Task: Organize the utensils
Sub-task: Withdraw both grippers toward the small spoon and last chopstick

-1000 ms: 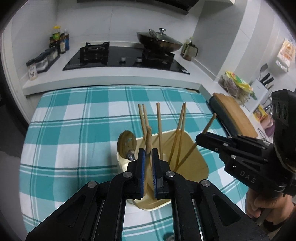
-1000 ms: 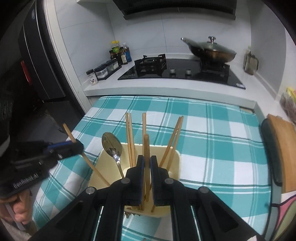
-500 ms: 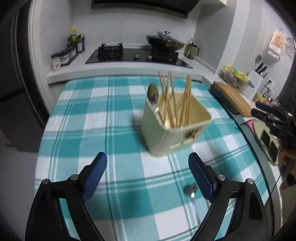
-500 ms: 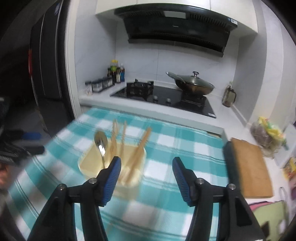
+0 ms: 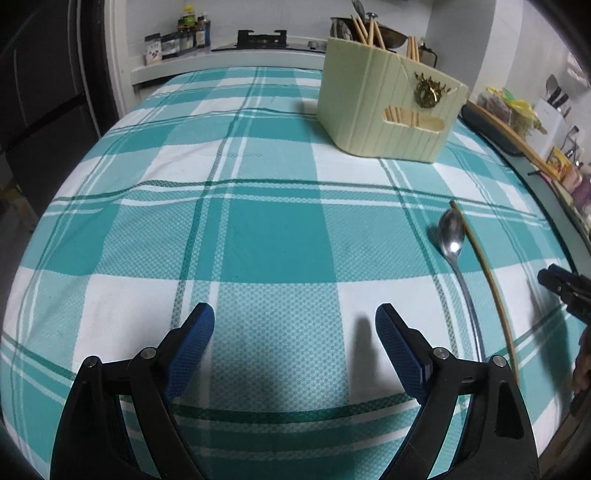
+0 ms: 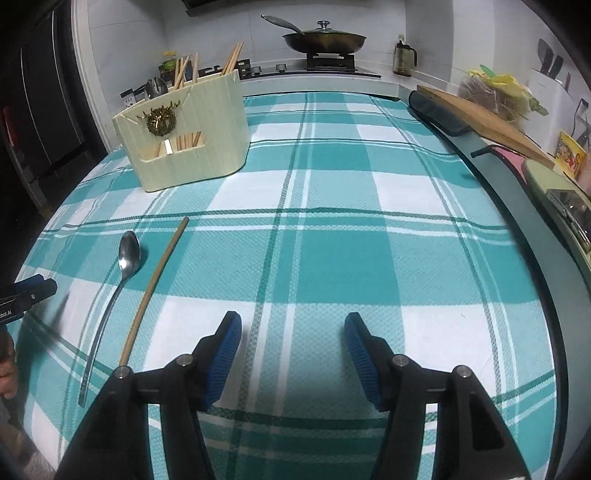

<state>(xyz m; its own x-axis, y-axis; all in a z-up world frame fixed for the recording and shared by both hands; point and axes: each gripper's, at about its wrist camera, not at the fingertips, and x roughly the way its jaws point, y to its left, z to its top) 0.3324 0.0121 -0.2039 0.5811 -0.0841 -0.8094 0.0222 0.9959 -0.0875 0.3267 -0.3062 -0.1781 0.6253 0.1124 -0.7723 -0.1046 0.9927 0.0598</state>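
Note:
A cream utensil holder stands on the teal checked tablecloth and holds several chopsticks and a spoon. A steel spoon and one wooden chopstick lie flat side by side on the cloth. My left gripper is open and empty, low over the cloth, left of the loose spoon. My right gripper is open and empty, right of the loose chopstick.
A counter behind the table carries a gas hob, a lidded wok, spice jars and a glass jar. A wooden cutting board lies along the table's right edge. A dark fridge stands at the left.
Both grippers let go of the chopsticks in the holder, opened, drew back and dropped low over the cloth. The loose spoon and chopstick now show on the cloth.

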